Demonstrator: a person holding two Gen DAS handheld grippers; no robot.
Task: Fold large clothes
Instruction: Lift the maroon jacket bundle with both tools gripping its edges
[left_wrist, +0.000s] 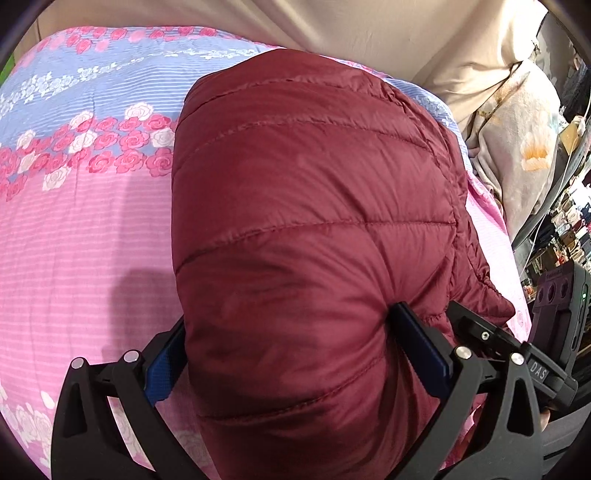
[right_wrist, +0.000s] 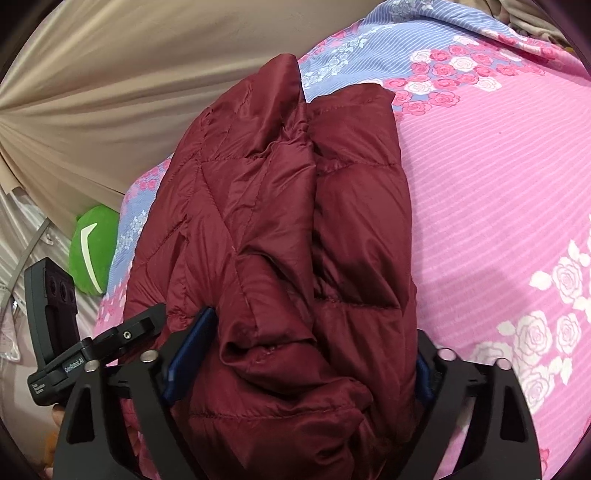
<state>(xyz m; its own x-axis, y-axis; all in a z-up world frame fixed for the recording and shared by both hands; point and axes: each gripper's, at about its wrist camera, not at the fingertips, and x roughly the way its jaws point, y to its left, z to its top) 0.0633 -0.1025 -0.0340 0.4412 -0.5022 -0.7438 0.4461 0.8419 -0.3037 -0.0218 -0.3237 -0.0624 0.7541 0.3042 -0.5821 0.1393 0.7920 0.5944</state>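
A maroon quilted puffer jacket (left_wrist: 314, 184) lies folded in a thick bundle on the pink floral bedsheet (left_wrist: 74, 240). Its near end bulges between the blue pads (left_wrist: 421, 350) of my left gripper (left_wrist: 288, 321); the right pad dents the fabric and the left pad is half hidden by it. In the right wrist view the same jacket (right_wrist: 277, 203) shows layered folds and a seam down its middle. My right gripper (right_wrist: 314, 325) has the near end of the bundle filling its jaws, with both blue pads (right_wrist: 188, 354) pressed against the fabric.
The rose-patterned sheet (right_wrist: 498, 184) spreads wide to the side of the jacket. A beige curtain (right_wrist: 110, 74) hangs behind the bed. A green cushion (right_wrist: 94, 254) sits at the bed's edge. A cream blanket (left_wrist: 517, 147) and cluttered shelves (left_wrist: 569, 221) lie beyond.
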